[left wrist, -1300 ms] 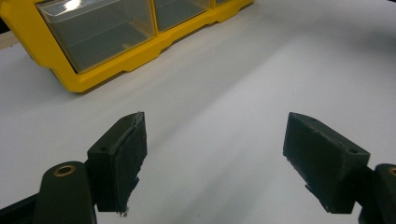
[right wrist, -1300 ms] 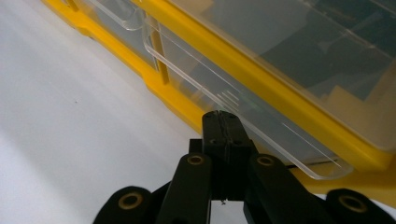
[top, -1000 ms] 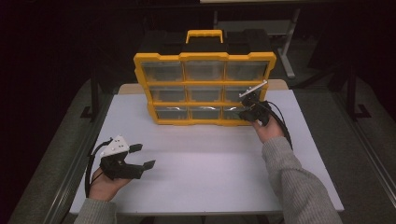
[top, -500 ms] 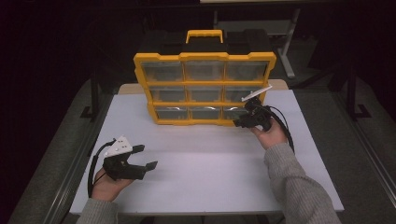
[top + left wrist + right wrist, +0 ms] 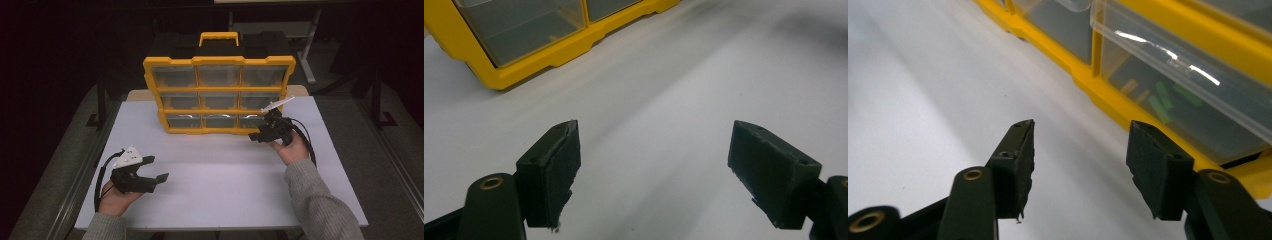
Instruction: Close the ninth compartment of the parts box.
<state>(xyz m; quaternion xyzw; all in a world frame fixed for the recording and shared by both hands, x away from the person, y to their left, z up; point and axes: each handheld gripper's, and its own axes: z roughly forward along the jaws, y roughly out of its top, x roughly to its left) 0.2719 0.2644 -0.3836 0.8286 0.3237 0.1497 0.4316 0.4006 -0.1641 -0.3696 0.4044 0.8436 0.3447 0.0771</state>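
The organizer (image 5: pixel 219 95) stands upright at the far middle of the table (image 5: pixel 225 180): yellow frame, nine clear drawers in three rows, a handle on top. I see the bottom right drawer (image 5: pixel 1188 95) holding small green and tan parts. My right gripper (image 5: pixel 265 134) sits just beside that drawer's corner; its jaws have just been opening, stand apart and hold nothing. My left gripper (image 5: pixel 152 171) rests near the table's front left, well apart from the organizer, jaws wide and empty.
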